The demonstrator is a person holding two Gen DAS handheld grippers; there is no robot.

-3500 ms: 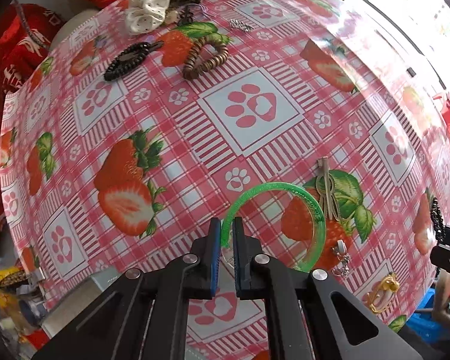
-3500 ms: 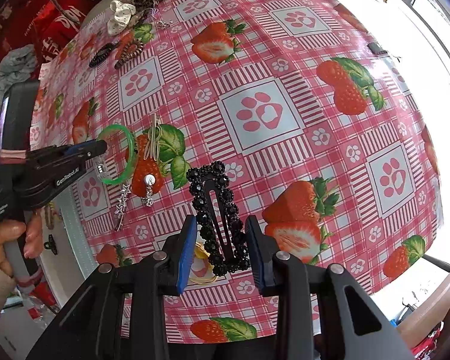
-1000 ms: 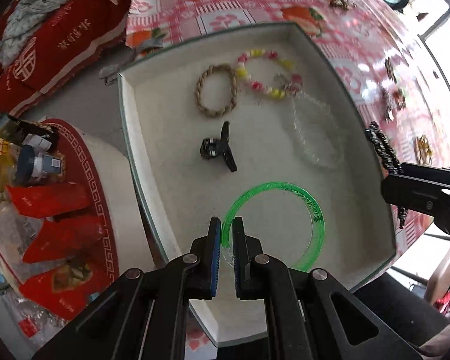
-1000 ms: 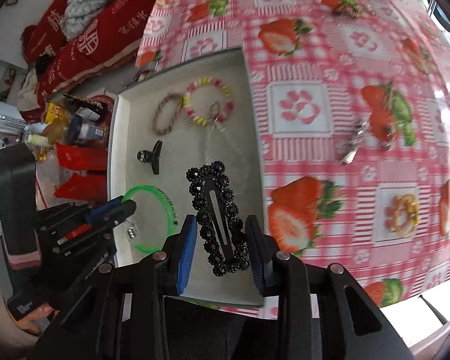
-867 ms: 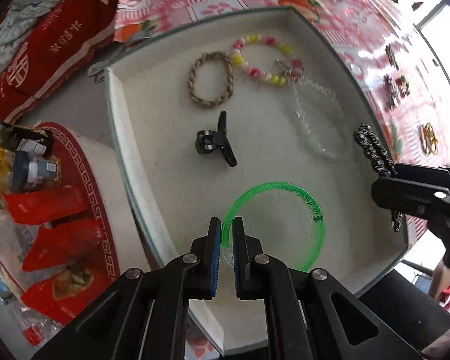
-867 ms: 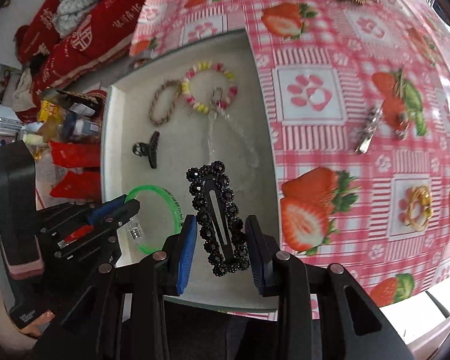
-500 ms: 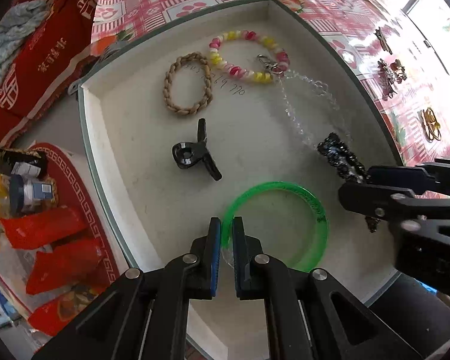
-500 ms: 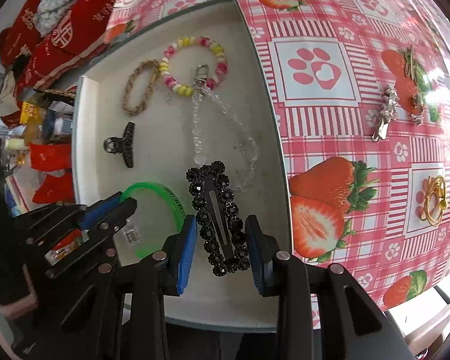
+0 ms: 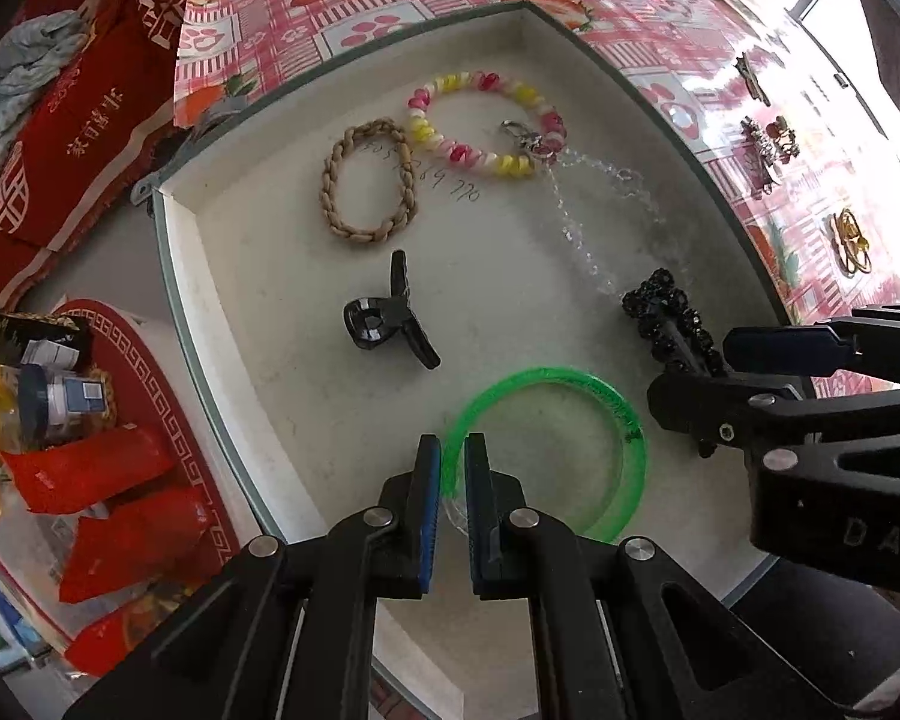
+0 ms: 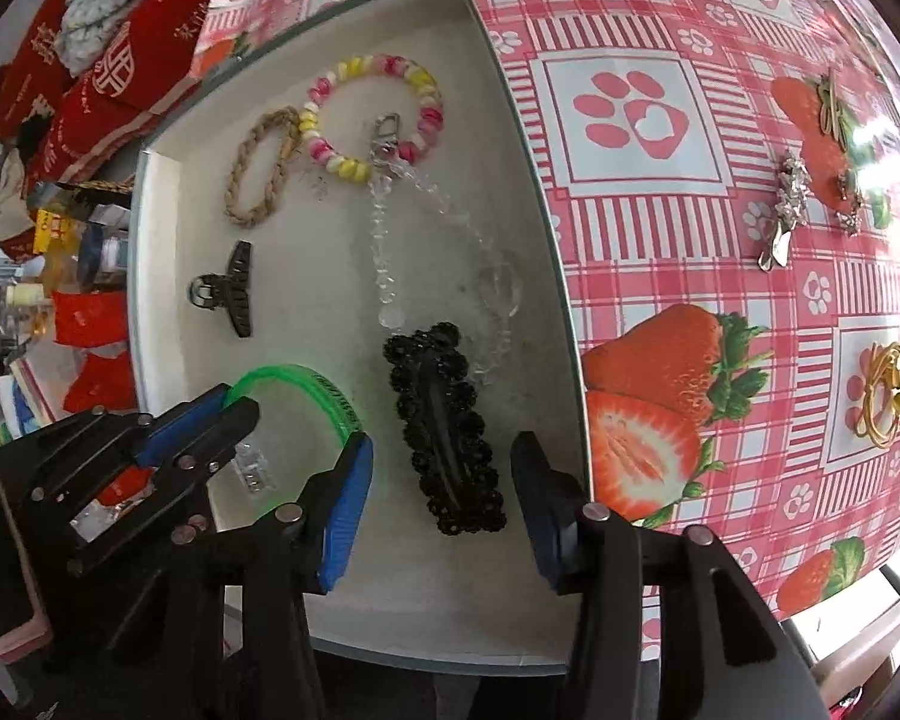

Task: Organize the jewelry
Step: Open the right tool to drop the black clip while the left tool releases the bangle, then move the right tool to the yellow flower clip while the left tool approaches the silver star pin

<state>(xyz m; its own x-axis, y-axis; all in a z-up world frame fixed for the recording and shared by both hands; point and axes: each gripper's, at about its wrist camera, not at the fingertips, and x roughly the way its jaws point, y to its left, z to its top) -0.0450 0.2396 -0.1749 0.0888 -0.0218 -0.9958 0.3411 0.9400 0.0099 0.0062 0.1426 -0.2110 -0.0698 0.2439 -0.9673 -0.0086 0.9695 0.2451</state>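
Inside, glossy green bangle [image 9: 600, 396], beaded clip [image 10: 444, 426].

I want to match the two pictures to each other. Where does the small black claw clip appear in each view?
Left wrist view: the black claw clip lies at mid-picture on the tray floor, just above the green bangle.
Right wrist view: the clip is left of centre, above the bangle.
Shared landmark: the braided tan bracelet lies beyond the clip in both.
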